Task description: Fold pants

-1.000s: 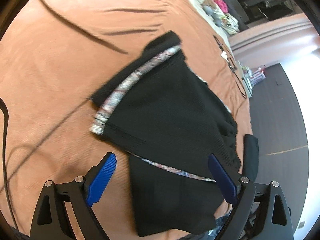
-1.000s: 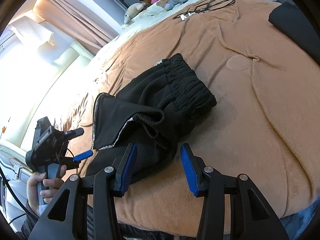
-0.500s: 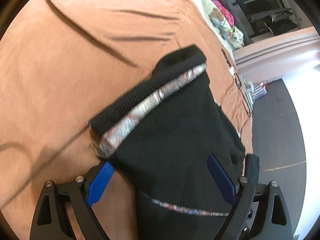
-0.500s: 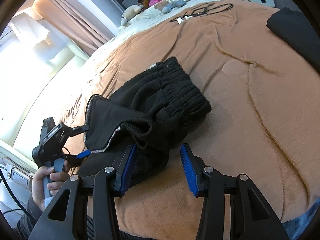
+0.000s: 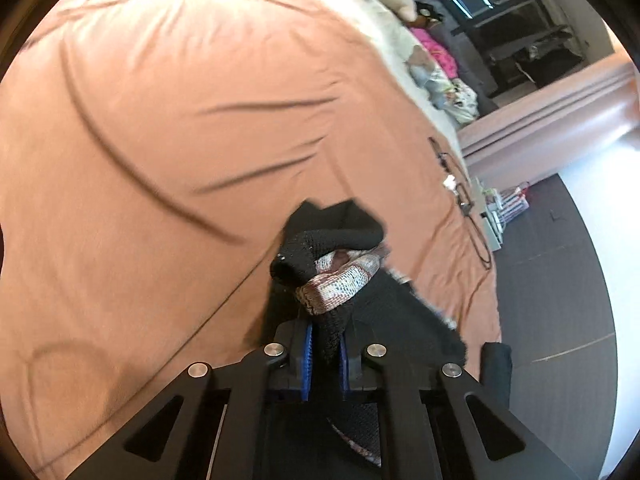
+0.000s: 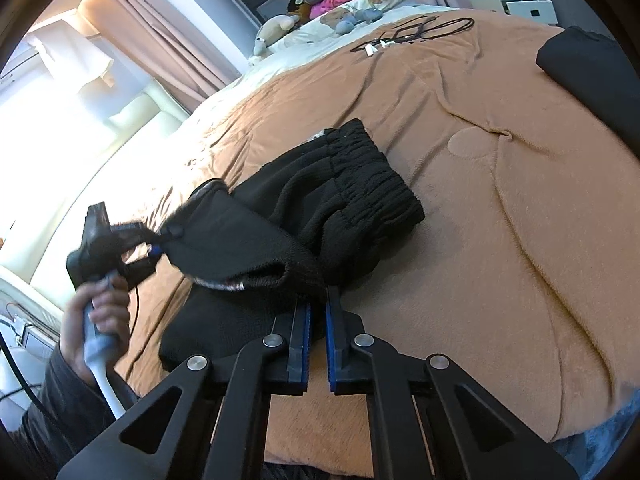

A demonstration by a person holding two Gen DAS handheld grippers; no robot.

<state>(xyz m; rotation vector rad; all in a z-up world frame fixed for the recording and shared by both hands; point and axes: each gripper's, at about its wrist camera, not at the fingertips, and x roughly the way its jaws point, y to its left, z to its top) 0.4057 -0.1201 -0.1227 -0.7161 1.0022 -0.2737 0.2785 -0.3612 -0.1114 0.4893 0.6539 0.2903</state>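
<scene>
Black knit pants (image 6: 352, 204) are seen bunched on the brown blanket (image 6: 500, 208) of a bed, the gathered waistband (image 6: 372, 176) lying toward the far side. The left tongs (image 5: 325, 354) are closed on a fold of the black fabric, which is pinched between the two blue pads (image 5: 307, 354); just beyond them a patterned pale lining (image 5: 340, 280) is turned outward and the cloth is lifted off the blanket. In the right wrist view these same left tongs (image 6: 156, 246) are seen gripping a corner of the pants, and the handle is held by a hand (image 6: 96, 320). The right tongs (image 6: 318, 316) are closed as well, with a thin edge of the pants caught at the tips where the blue pads (image 6: 307, 344) nearly meet. A second dark garment (image 6: 584, 64) is laid near the far right edge of the bed, well apart from the pants. Cables (image 6: 416, 32) and stuffed toys (image 6: 276, 26) are seen near the head of the bed.
</scene>
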